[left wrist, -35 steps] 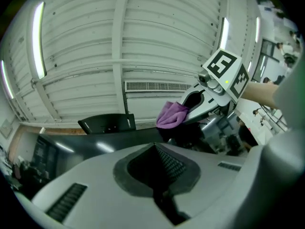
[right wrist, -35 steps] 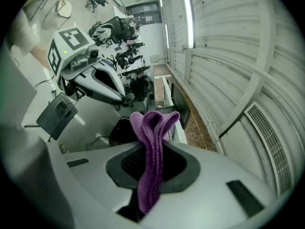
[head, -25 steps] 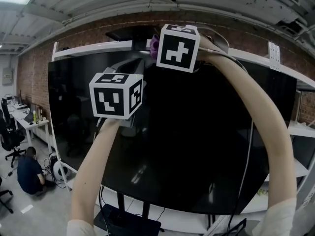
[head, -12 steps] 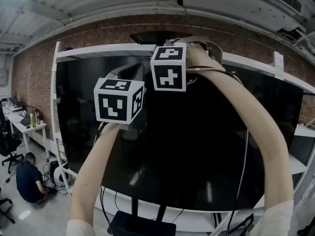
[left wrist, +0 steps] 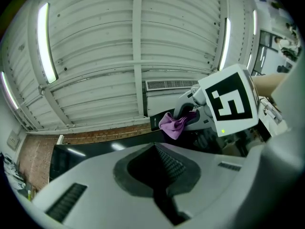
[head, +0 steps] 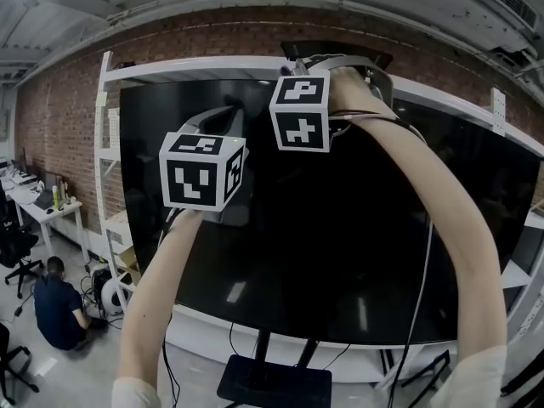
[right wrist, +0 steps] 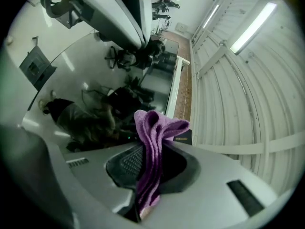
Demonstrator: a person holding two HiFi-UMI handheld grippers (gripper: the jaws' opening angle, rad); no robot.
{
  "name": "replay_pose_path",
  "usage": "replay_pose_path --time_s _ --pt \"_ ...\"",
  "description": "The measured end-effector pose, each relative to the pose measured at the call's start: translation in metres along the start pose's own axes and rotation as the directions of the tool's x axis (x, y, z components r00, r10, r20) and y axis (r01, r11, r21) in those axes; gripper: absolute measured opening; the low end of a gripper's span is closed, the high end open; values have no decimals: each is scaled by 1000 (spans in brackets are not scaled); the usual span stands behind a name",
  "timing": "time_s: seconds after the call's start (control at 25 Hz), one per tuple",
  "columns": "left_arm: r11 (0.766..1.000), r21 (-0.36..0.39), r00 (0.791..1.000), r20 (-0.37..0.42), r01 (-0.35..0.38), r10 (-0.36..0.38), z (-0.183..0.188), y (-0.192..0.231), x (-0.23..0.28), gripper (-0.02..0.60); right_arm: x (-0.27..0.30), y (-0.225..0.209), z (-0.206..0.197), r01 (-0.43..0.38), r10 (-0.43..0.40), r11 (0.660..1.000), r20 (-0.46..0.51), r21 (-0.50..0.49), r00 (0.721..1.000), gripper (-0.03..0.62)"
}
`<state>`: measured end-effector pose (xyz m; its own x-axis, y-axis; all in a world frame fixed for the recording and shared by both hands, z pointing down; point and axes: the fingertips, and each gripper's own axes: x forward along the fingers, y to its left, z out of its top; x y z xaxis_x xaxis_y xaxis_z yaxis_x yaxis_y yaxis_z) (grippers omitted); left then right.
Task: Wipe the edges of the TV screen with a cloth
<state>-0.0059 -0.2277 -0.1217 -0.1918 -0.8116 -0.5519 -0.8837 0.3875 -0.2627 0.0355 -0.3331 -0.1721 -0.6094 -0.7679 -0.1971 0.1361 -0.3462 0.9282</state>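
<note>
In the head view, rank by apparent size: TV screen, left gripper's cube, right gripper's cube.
1. TV screen, by far.
2. Left cube.
3. Right cube, which looks slightly smaller. It is probably just farther from the camera, so the two cubes may match.

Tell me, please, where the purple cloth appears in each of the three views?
Head view: not in sight.
Left gripper view: right of centre, the purple cloth hangs pinched in the right gripper.
Right gripper view: centre, clamped between that gripper's own jaws.
Shared landmark: the brick wall.
</note>
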Motion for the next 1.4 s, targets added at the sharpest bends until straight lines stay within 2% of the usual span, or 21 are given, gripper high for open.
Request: replay_pose_path --time_s 0.16,0.32,0.6,0.76,0.96,1.04,1.16,1.28,1.4 --pt "1000 4 999 -19 -29 29 -15 42 -14 15 7 -10 41 10 -10 1000 19 -7 1000 54" --pt "997 11 997 -9 -76 76 -13 73 -27 15 11 -24 78 49 -47 998 46 -35 998 54" --pt "983 73 985 -9 -171 172 -21 131 -56 15 25 -34 136 59 -58 998 112 -6 992 54" --pt "976 54 978 10 -210 210 -30 172 -69 15 40 -46 169 78 -84 996 134 47 987 54" --pt "979 59 981 8 -195 195 -53 230 -77 15 61 -58 228 100 -108 993 126 70 986 54" --pt "984 46 985 12 -170 169 -59 253 -83 15 68 -61 255 91 -102 992 122 88 987 54" --pt "988 65 990 20 -140 138 -62 289 -90 15 76 -78 294 86 -99 989 107 122 989 54" --pt "987 88 991 10 -133 133 -73 319 -91 15 88 -90 330 87 -104 986 112 143 988 54" --pt "988 78 991 2 -136 136 -91 347 -94 15 97 -97 364 101 -119 985 123 142 985 54"
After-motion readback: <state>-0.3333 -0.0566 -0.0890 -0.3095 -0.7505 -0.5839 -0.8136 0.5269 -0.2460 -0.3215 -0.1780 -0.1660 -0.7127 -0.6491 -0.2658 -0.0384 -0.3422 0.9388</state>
